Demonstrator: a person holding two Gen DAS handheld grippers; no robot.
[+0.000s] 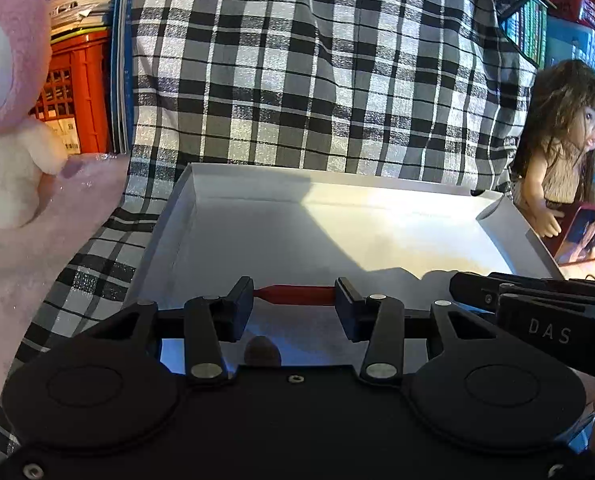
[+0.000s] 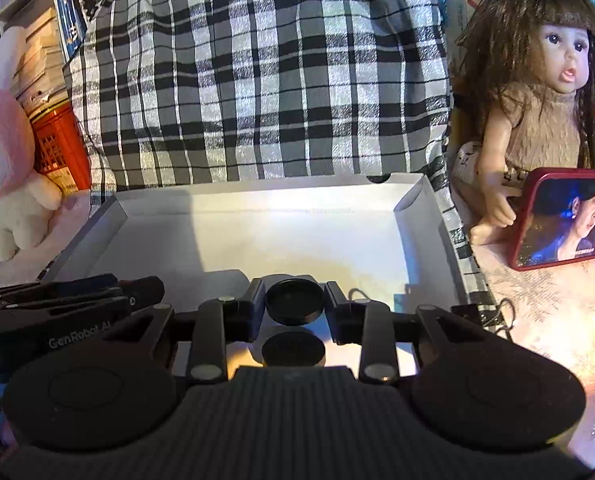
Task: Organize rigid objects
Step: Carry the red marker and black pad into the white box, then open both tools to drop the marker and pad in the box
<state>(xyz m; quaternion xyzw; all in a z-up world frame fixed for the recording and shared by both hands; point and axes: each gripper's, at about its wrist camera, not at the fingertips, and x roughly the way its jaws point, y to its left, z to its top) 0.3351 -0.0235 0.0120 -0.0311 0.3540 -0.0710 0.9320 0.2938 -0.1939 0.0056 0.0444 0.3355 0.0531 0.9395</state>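
**Both grippers loaded over the white box**

Left gripper (image 1: 294, 294), nearest the lens in the left wrist view, has its jaws clamped end to end on a slim red stick-like object (image 1: 295, 294), held crosswise over the near edge of the white box (image 1: 169, 236). What the red object is cannot be told. Right gripper (image 2: 295, 300), nearest in the right wrist view, is clamped on a round black disc (image 2: 295, 300), like a lid or cap, also above the near part of the box; a dark round reflection or shadow sits just below it.

View differences:
- Left wrist view alone shows the red object; the other gripper's side enters at 3 o'clock, printed "DAS".
- Right wrist view alone shows the disc; the other gripper enters at 9 o'clock, printed "GenRobot AI", partly cut off. Black binder clips (image 2: 493, 312) lie at 3 o'clock, just outside the box's right wall.
- Phone (image 2: 569, 220) in a red case: screen seen plainly in the right view at 3 o'clock, showing video with small unreadable subtitles; in the left view only an edge shows.

Common to both: plaid cloth (image 1: 297, 80) behind the box at 12 o'clock, pink and white plush rabbit (image 1: 5, 120) at 9 o'clock, doll (image 2: 545, 80) at 2 o'clock, orange crate (image 1: 77, 92) and book spines with unreadable titles.
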